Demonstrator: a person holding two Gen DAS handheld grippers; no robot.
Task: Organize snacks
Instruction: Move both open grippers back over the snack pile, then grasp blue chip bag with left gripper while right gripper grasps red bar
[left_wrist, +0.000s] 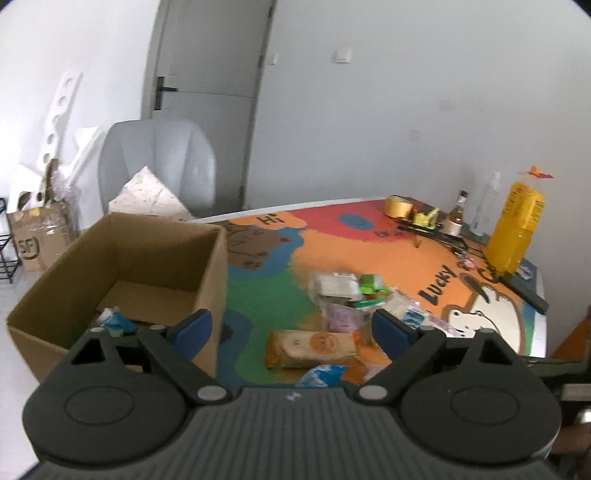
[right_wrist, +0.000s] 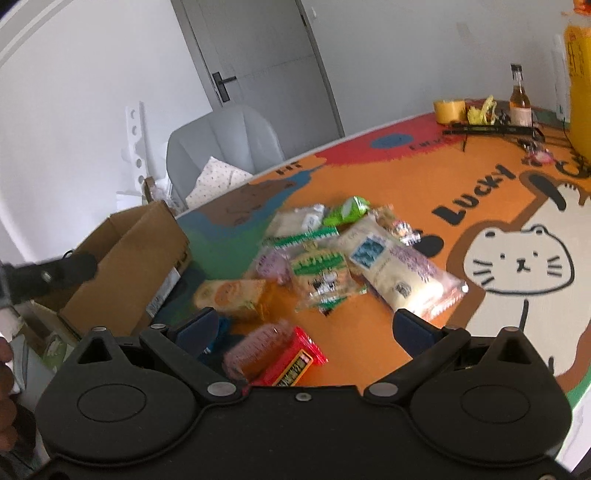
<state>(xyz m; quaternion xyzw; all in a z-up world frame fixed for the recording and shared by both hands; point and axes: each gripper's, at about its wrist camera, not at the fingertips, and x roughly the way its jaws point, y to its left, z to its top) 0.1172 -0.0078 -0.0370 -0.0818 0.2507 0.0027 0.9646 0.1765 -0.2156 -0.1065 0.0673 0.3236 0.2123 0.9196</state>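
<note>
A pile of snack packets (left_wrist: 347, 299) lies on the colourful mat, also in the right wrist view (right_wrist: 332, 254). An open cardboard box (left_wrist: 122, 273) stands at the table's left edge with a blue packet (left_wrist: 114, 321) inside; the box shows in the right wrist view (right_wrist: 140, 251). My left gripper (left_wrist: 291, 326) is open and empty, above an orange packet (left_wrist: 314, 347). My right gripper (right_wrist: 306, 325) is open and empty, above a red packet (right_wrist: 291, 358) and a pink packet (right_wrist: 255, 350).
A yellow bag (left_wrist: 515, 229), a small bottle (left_wrist: 458, 210), a tape roll (left_wrist: 399, 206) and black tools stand at the table's far right. A grey chair (left_wrist: 159, 166) with a cushion stands behind the box. The mat (right_wrist: 517, 266) bears a cat drawing.
</note>
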